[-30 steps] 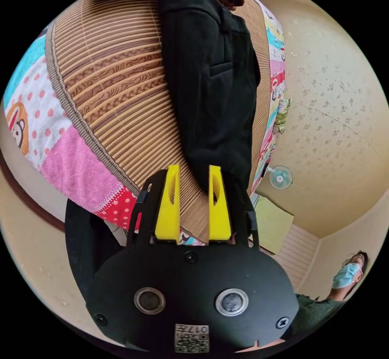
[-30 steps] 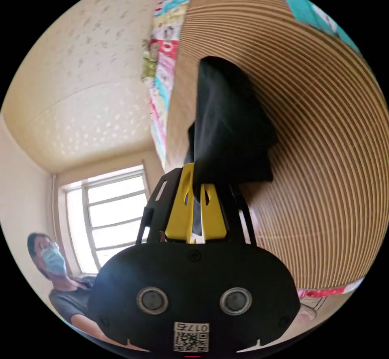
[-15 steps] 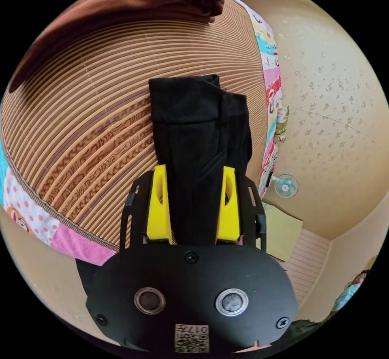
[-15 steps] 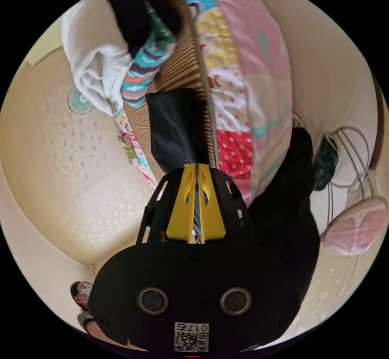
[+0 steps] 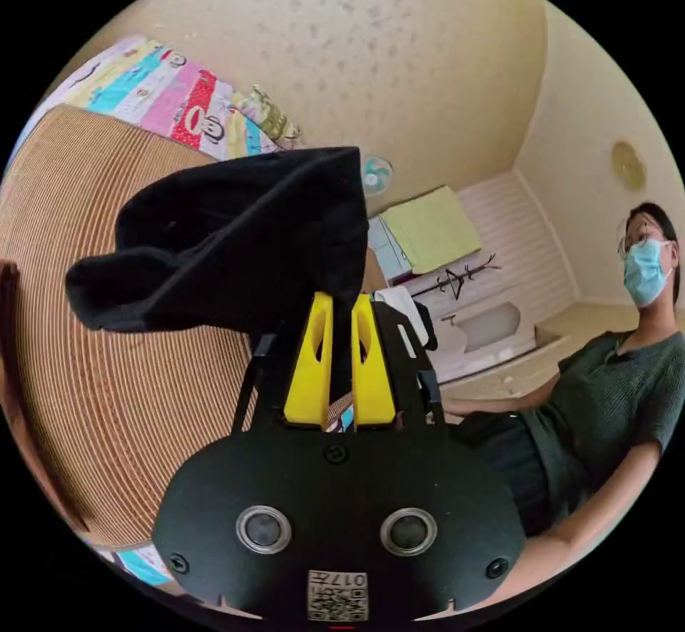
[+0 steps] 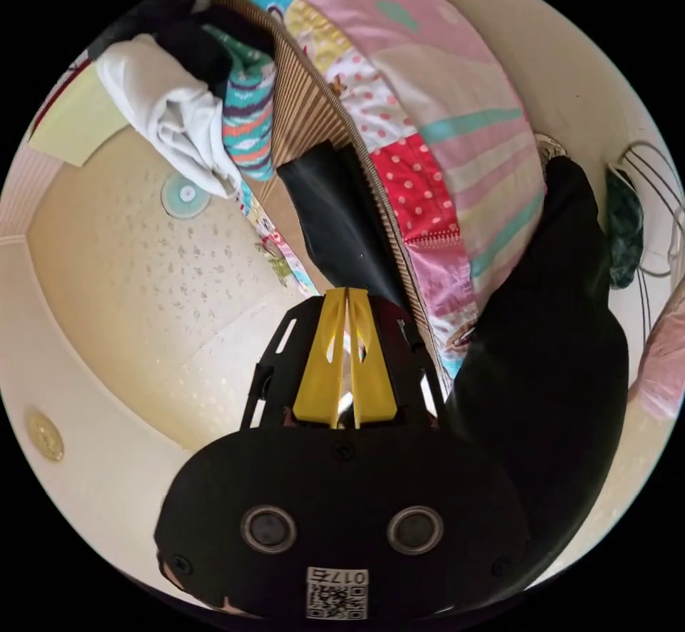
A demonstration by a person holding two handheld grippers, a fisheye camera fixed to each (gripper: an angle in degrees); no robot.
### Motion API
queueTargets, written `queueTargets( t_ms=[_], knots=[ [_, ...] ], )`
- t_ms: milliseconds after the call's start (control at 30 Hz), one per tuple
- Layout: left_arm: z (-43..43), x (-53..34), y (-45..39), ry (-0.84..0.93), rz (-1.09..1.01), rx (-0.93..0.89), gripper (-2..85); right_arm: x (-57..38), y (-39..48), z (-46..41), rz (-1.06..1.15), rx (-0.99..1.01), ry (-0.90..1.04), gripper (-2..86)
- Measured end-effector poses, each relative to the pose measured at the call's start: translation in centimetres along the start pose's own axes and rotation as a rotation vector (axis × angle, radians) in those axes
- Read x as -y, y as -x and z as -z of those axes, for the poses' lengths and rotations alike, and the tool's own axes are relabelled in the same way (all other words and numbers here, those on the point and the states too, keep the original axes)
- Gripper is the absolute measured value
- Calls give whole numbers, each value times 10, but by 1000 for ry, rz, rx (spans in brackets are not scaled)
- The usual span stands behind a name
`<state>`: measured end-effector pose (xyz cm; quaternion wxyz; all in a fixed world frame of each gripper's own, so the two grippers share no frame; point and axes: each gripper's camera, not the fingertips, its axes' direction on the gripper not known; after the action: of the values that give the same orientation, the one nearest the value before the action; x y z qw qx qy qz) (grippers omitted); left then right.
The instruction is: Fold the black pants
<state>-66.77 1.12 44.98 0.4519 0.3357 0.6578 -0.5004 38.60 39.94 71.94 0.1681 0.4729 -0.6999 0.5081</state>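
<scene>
**A:** Where are the black pants (image 5: 235, 240) right now?

**B:** In the left gripper view they hang as a folded, bunched bundle above the woven mat (image 5: 107, 375), one corner running down between the yellow jaws of the left gripper (image 5: 341, 304). The jaws stand close together with black cloth in the narrow gap, so that gripper is pinching the pants.

**A:** And the right gripper (image 6: 347, 300)?

**B:** In the right gripper view its two yellow jaws are pressed nearly together, tips touching. The pants (image 6: 335, 225) lie as a dark strip on the mat (image 6: 303, 115) near its edge and run down to the jaw tips. There is something between the jaws lower down (pale and dark, hard to make out), so I cannot tell whether they really grip the cloth.

**A:** What else lies around?

**B:** A patchwork quilt (image 6: 435, 133) in pink, red and teal hangs off the side of the bed beside the mat. At the far end of the mat sits a pile of clothes (image 6: 193, 104): white, black and a striped teal piece. A large dark garment (image 6: 549, 347) shows on the right of that view, close to the camera.

**A:** Anyone in the room?

**B:** In the left gripper view a person (image 5: 614, 389) in a dark green top sits at the right, one arm reaching toward the gripper. A small fan (image 5: 376, 174) stands on the speckled floor (image 5: 399, 54) beyond the pants
</scene>
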Motion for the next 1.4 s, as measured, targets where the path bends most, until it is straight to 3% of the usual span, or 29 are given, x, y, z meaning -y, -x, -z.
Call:
queueTargets(
  t_ms=[167,367,433,500,633,733,833,1033,1167,1300,1400],
  knots=[
    [-192,-14,-139,516,-451,101,57,1,16,-23,52,-110,108,3],
    [-372,-129,-160,1065,-670,91,56,3,22,-41,76,-130,173,4],
    [-380,-143,-144,1068,-608,140,68,3,24,-44,84,-132,183,6],
    [-366,-141,-121,963,-488,200,73,4,27,-48,92,-173,212,10],
    [-292,-123,-45,605,-54,380,66,5,43,-71,191,-322,314,30],
    [-261,-125,1,456,164,270,34,0,65,-109,354,-471,425,91],
    [-245,-133,16,320,292,237,107,-5,84,-154,507,-633,497,154],
    [-260,-145,5,439,202,465,133,7,78,-246,566,-850,733,104],
    [-305,-148,24,664,83,558,65,-9,95,-290,588,-1024,800,35],
    [-299,-157,38,730,-17,570,25,-92,170,-314,1045,-901,873,22],
    [-281,-185,61,763,38,608,-1,-114,197,-306,1150,-759,816,30]
  ],
)
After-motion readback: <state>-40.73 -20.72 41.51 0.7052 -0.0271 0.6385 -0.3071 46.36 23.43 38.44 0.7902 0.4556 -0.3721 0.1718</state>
